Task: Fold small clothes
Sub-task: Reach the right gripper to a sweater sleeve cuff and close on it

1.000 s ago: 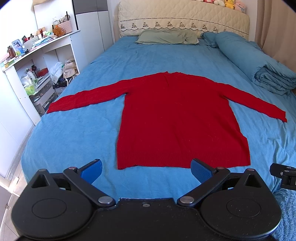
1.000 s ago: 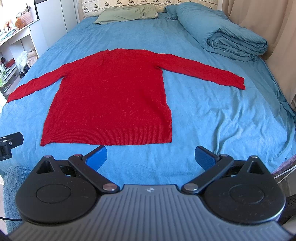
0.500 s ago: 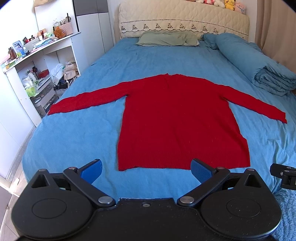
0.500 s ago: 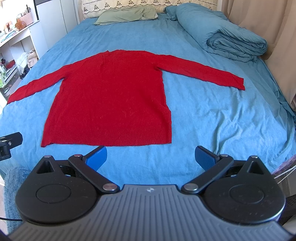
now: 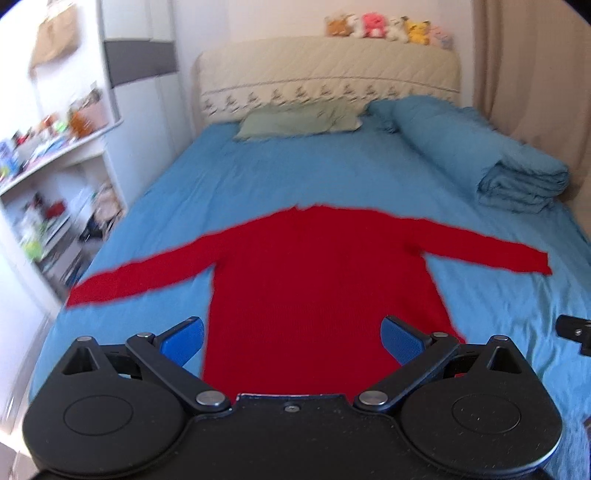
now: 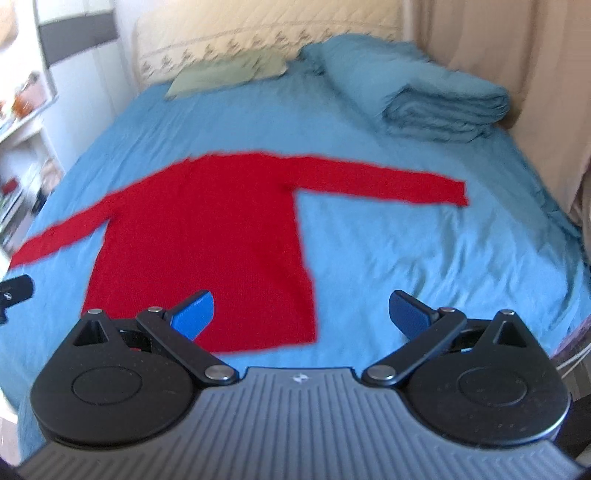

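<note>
Both sets of jaws stand spread wide, gripping nothing: the left gripper (image 5: 291,339) hangs over the lower body of the sweater, its blue pads (image 5: 183,339) framing the hem region, and the right gripper (image 6: 301,314) hangs over the sweater's lower right corner, one pad above red knit and the other above bare sheet.

Going left to right, the red sweater (image 5: 321,288) lies flat on the bed, neck toward the headboard and hem toward the cameras. Its left sleeve (image 5: 140,275) stretches out toward the bed's left edge, the body forms a plain rectangle (knit texture is lost to blur), and its right sleeve (image 6: 384,182) reaches out toward the folded duvet side. Both sleeves are fully extended and nothing is folded over yet.

A blue sheet (image 5: 295,177) covers the bed, lightly creased on the right. White shelves (image 5: 55,192) crowded with small items stand to the left. At the head sit a green-grey pillow (image 5: 299,120) and a quilted cream headboard (image 5: 325,77) topped by a row of plush toys (image 5: 388,27). A blue duvet (image 6: 439,105) is rolled and folded along the right side, beside a beige curtain (image 6: 517,74).
</note>
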`<move>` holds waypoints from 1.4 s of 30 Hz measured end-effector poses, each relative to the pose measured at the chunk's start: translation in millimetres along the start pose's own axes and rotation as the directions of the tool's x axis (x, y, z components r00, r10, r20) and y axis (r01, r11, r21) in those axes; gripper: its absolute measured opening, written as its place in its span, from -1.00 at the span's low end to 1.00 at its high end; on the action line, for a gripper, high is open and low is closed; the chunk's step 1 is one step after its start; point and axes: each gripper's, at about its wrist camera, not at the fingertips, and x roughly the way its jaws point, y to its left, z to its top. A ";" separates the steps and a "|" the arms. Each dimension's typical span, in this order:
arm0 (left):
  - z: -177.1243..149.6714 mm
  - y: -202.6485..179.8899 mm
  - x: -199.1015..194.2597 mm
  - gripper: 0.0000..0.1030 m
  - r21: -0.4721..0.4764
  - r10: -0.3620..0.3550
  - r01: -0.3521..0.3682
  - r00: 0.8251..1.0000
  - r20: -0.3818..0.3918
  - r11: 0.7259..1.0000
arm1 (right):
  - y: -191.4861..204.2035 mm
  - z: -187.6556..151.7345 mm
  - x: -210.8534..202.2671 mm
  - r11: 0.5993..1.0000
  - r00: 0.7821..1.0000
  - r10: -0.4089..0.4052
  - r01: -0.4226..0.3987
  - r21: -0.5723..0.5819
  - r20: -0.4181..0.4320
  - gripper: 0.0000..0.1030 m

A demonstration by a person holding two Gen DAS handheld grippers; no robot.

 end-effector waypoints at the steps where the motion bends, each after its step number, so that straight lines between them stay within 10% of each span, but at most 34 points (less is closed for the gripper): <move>1: 11.6 -5.7 8.7 1.00 0.009 -0.016 0.016 1.000 0.010 1.000 | -9.3 8.5 4.4 1.000 1.000 -0.014 0.013 0.016 0.021 1.00; 13: 120.8 -104.4 195.1 1.00 0.039 -0.249 0.250 0.968 -0.045 0.967 | -133.9 102.6 129.4 0.975 0.979 -0.161 0.138 0.176 0.124 1.00; 29: 125.3 -211.1 459.5 0.99 0.028 -0.253 0.272 0.924 -0.287 0.962 | -279.9 84.5 378.1 0.850 0.973 -0.229 0.194 0.490 0.012 1.00; 38: 121.6 -233.1 501.0 0.96 0.038 -0.216 0.246 0.905 -0.367 0.969 | -307.9 82.2 415.4 0.743 0.973 -0.231 0.194 0.640 -0.027 0.41; 42: 121.5 -243.2 503.6 0.98 0.089 -0.178 0.227 0.908 -0.378 0.970 | -312.7 80.4 410.5 0.685 0.964 -0.263 0.218 0.695 -0.044 -0.22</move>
